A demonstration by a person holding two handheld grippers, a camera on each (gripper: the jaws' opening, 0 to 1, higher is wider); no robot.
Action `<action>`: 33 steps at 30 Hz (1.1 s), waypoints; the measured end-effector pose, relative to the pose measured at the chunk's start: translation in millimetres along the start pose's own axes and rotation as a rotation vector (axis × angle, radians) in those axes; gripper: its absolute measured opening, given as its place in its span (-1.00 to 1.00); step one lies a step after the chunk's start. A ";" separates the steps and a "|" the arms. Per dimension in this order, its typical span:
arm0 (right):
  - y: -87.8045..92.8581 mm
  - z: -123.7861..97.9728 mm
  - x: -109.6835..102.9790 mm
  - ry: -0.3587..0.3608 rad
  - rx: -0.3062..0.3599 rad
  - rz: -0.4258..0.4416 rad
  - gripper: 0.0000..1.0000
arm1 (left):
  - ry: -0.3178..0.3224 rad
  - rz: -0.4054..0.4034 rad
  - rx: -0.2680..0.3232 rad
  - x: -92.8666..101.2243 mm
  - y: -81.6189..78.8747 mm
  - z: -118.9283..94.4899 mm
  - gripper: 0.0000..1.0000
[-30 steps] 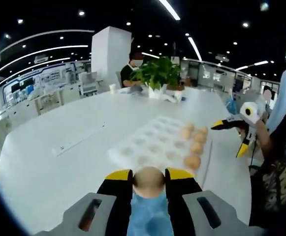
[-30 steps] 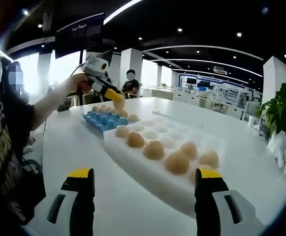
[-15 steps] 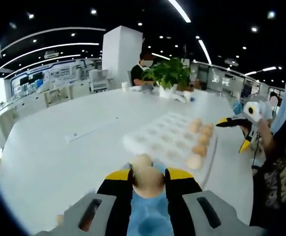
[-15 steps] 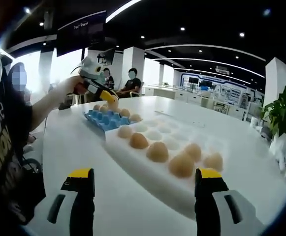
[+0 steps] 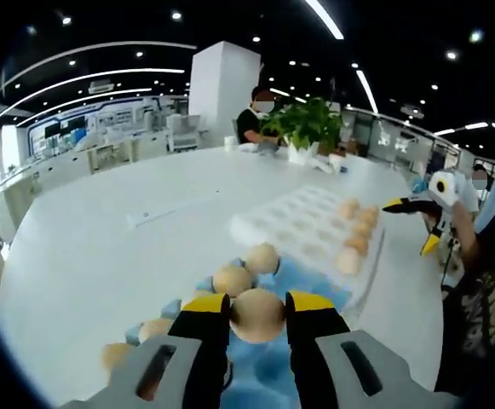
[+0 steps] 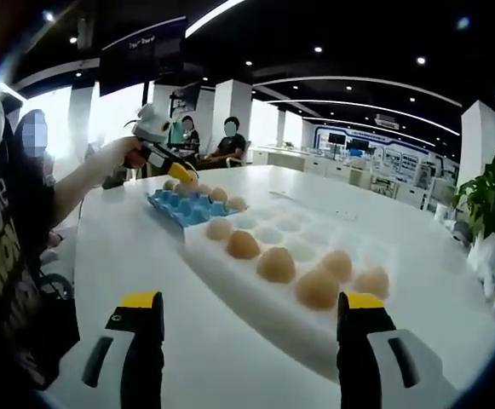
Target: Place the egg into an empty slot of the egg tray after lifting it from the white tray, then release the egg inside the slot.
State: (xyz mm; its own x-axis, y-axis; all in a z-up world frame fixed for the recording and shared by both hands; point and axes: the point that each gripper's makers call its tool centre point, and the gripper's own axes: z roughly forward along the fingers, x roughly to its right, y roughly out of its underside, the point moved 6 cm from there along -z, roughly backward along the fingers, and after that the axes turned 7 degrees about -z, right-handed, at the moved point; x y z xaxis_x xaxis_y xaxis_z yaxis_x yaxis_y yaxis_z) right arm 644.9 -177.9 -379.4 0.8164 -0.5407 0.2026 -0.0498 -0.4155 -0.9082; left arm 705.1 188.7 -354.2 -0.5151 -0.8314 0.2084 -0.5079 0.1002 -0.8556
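Gripping egg (image 5: 257, 313) over blue egg tray (image 5: 315, 294).

Right gripper (image 6: 247, 341) jaws wide apart over table (image 6: 145, 281). White tray (image 6: 290, 281) ahead, five eggs along near edge. Blue egg tray (image 6: 183, 206) beyond far-left corner; left gripper (image 6: 175, 168) above it.

Left gripper (image 5: 258, 313) fingers closed on egg (image 5: 257, 315); right gripper (image 6: 247, 328) fingers spread wide, nothing between.
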 end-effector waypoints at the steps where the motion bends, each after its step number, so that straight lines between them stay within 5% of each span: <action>1: -0.2 0.0 -0.5 0.000 0.000 -0.001 0.75 | -0.002 -0.001 0.000 -0.1 1.0 0.1 -0.49; 16: -0.9 2.5 -2.3 -0.007 -0.006 -0.005 0.75 | -0.039 0.005 -0.044 -7.8 18.4 2.5 -0.49; 33: -0.6 2.9 -4.4 -0.006 -0.009 0.000 0.75 | -0.035 0.019 -0.067 -14.8 17.8 7.5 -0.48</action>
State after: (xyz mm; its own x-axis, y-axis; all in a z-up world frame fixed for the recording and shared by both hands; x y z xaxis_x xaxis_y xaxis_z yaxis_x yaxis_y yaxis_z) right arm 643.1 -173.1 -380.8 0.8197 -0.5367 0.2002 -0.0550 -0.4216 -0.9051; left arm 708.8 198.7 -376.1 -0.5014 -0.8473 0.1751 -0.5438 0.1512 -0.8255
